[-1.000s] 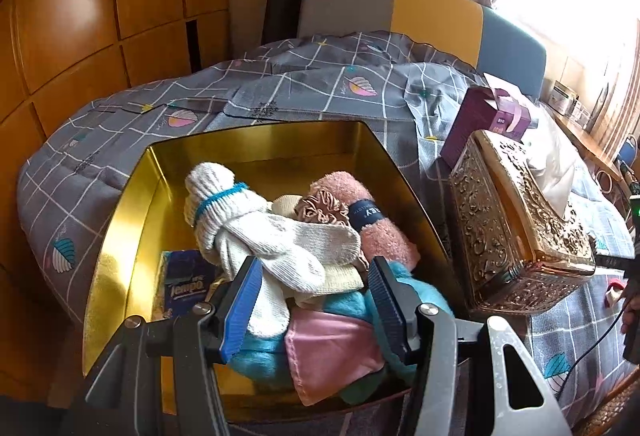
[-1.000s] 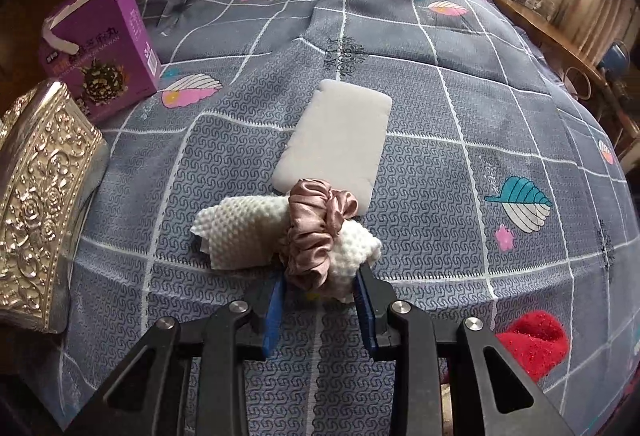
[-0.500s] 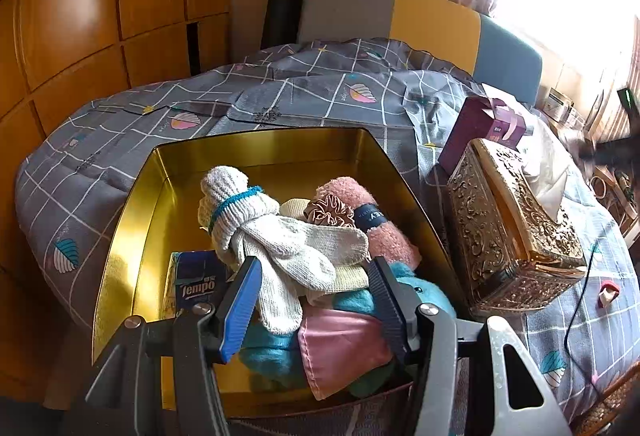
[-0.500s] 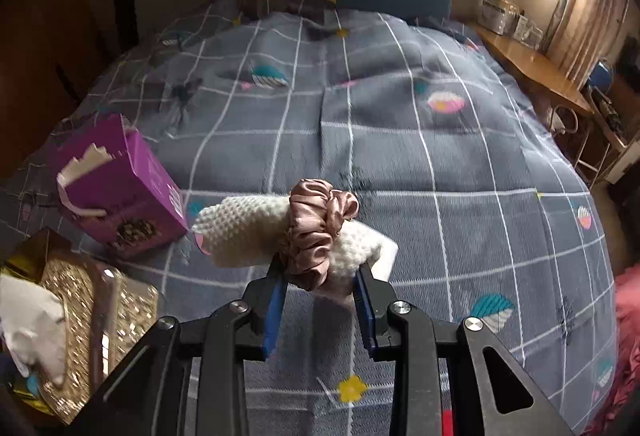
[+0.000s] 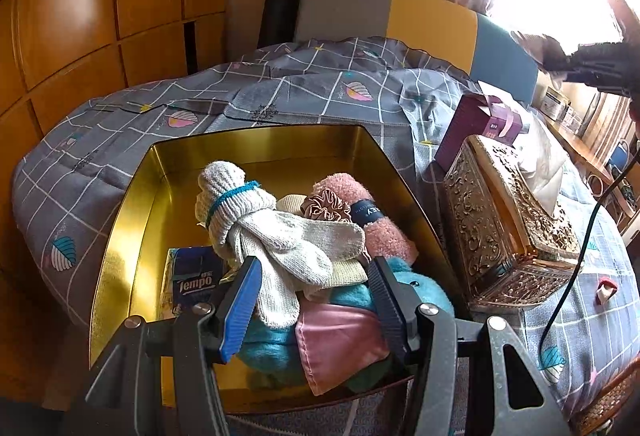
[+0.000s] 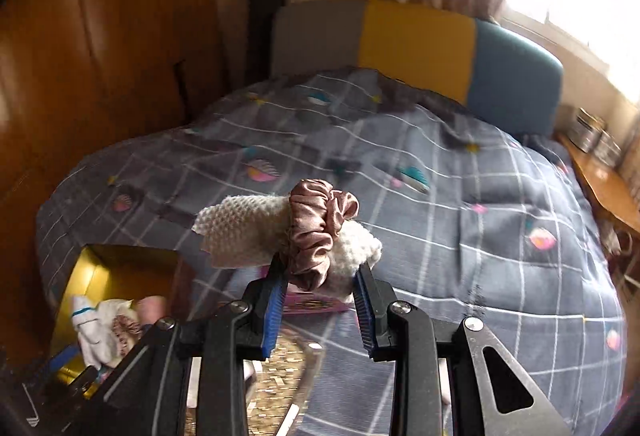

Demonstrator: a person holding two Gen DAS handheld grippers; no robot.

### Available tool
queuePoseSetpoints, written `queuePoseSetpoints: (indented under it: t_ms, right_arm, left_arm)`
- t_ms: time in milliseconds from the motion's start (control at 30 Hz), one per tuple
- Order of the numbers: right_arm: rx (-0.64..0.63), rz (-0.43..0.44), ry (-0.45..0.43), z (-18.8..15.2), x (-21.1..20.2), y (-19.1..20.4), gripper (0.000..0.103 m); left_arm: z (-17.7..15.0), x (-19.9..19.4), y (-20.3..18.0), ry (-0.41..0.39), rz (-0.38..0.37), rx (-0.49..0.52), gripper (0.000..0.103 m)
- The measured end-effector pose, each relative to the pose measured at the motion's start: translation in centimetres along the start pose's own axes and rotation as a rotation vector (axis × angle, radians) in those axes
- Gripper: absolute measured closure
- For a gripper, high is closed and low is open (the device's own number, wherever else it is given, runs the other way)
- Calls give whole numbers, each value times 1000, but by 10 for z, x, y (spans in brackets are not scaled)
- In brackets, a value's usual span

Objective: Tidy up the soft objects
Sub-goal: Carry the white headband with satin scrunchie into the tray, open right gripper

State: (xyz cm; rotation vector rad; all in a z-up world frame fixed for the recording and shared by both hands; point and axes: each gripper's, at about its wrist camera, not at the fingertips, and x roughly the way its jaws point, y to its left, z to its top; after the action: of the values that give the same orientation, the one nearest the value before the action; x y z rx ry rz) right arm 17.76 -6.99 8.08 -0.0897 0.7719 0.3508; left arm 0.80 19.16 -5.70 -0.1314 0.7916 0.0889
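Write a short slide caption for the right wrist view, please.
Right gripper holds a cream knit cloth bound by a pink scrunchie above the bed.

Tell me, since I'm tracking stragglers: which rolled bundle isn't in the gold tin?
The cream knit roll banded by a pink satin scrunchie, held in the right gripper above the bed; the others lie in the gold tin.
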Motion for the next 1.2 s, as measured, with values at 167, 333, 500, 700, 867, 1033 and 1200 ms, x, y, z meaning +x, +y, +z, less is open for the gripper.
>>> queuePoseSetpoints:
  t_ms: [167, 333, 500, 700, 867, 1033, 1200]
  right_arm:
    - [-27, 64, 6, -11, 4, 24, 71]
    - [-19, 111, 22, -20, 11, 36, 71]
    - [-47, 161, 39, -24, 19, 60, 71]
    - [-97, 219, 53, -25, 30, 98, 71]
    - [-160, 287, 104, -35, 47, 135, 71]
    - [-276, 367, 184, -57, 64, 177, 71]
    - [-349, 361, 240, -78, 88, 207, 71]
  left_arm:
    - [-1, 0, 0, -3, 4, -5, 47]
    - [-1, -1, 2, -5, 11, -10, 47]
    - [0, -4, 7, -12, 34, -20, 47]
    - [2, -9, 15, -24, 55, -34, 47]
    - [1, -12, 24, -27, 71, -47, 47]
    - [0, -14, 36, -31, 85, -79, 47]
    - [-1, -16, 42, -38, 84, -99, 47]
